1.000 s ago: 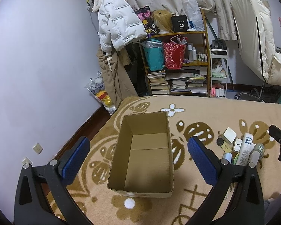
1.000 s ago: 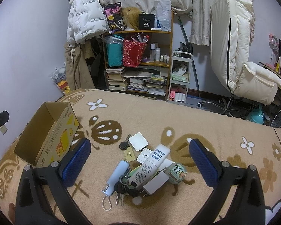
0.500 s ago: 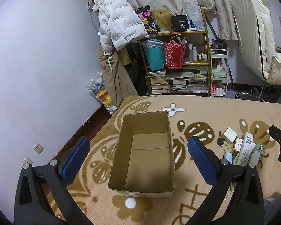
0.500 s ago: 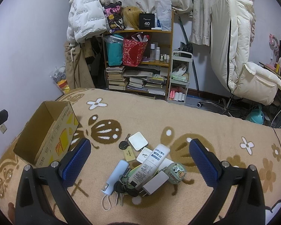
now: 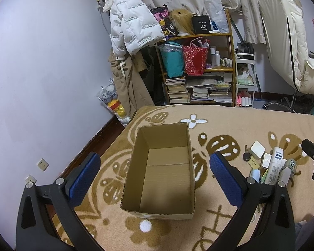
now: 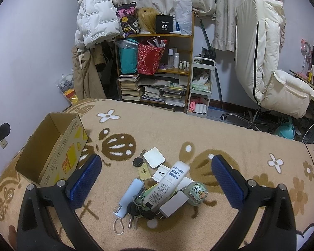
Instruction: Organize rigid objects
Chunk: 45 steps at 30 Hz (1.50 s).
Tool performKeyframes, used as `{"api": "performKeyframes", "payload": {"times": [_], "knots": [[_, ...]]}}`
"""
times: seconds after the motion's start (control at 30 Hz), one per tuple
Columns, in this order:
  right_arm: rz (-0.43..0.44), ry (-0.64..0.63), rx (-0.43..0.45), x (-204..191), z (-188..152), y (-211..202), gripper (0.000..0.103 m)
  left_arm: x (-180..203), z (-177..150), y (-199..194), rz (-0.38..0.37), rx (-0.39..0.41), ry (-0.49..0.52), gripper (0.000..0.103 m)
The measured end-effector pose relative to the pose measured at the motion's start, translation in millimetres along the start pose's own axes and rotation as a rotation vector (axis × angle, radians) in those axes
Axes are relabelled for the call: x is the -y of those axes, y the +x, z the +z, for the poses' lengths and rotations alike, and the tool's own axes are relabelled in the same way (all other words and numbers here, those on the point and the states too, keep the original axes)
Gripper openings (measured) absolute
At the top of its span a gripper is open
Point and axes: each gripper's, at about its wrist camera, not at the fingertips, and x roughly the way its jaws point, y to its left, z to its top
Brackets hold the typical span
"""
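Presently nothing is packed: the open brown cardboard box (image 5: pixel 160 173) stands empty on the tan patterned blanket (image 6: pixel 230 133). Left gripper (image 5: pixel 155 168) hovers over it, spread wide, holding nothing. Right gripper (image 6: pixel 156 176), likewise wide and empty, hangs above the heap of small items; white printed tube (image 6: pixel 167 185) lies uppermost. Judged next: descend, close on one item.

box: open cardboard box (image 5: pixel 160 173) at centre, nothing inside
left gripper (image 5: pixel 155 171): jaws wide apart, straddling box
clutter: white tube (image 5: pixel 274 165) among small items, 3 o'clock
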Motion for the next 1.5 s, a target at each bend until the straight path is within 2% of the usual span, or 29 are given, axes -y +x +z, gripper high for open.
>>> {"api": "performKeyframes", "payload": {"times": [0.17, 0.4, 0.73, 0.9, 1.1, 1.27, 1.3, 1.43, 1.5], "knots": [[-0.002, -0.001, -0.003, -3, 1, 4, 0.103, 1, 1, 4, 0.000, -0.011, 0.006, 0.103], [-0.013, 0.010, -0.050, 2, 3, 25, 0.103, -7, 8, 26, -0.003, -0.060, 0.010, 0.103], [-0.021, -0.004, -0.145, 7, -1, 65, 0.103, -26, 20, 79, 0.008, -0.151, 0.033, 0.103], [-0.027, -0.013, -0.190, 7, -3, 85, 0.103, -35, 10, 112, 0.026, -0.210, 0.056, 0.103], [-0.047, 0.006, -0.267, 12, -12, 112, 0.103, -52, -9, 153, 0.034, -0.325, 0.013, 0.103], [-0.096, -0.018, -0.345, 17, -24, 137, 0.103, -58, -17, 170, 0.055, -0.367, 0.000, 0.103], [-0.105, -0.018, -0.370, 19, -28, 143, 0.100, -59, -19, 175, 0.060, -0.379, -0.006, 0.103], [-0.135, 0.021, -0.455, 32, -40, 154, 0.099, -63, -25, 188, 0.063, -0.420, -0.039, 0.102], [-0.159, 0.040, -0.484, 38, -44, 156, 0.098, -64, -27, 192, 0.070, -0.432, -0.048, 0.098]]}}
